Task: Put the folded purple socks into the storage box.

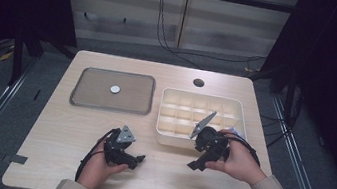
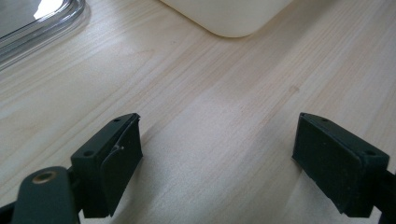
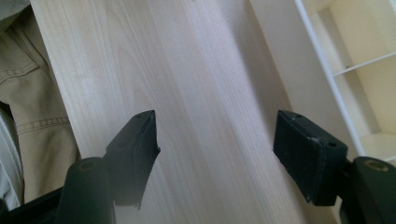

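— Any lettering, brand or number you can read here?

— None. The tray (image 1: pixel 112 90) and the divided box (image 1: pixel 200 121) are plain, and the wooden table (image 1: pixel 144 177) bears only its grain.

— And on the tools?

— The left gripper (image 2: pixel 217 154) and right gripper (image 3: pixel 215 154) show bare black jaws with screw holes, no marks that can be made out. The small round disc (image 1: pixel 115 89) is too small to read.

The small round object (image 1: pixel 115 89) on the grey tray (image 1: pixel 86 97) is showing too small to identify. In the left gripper view, frame edges are cropping the divided organizer box (image 2: pixel 229 16) and that tray.
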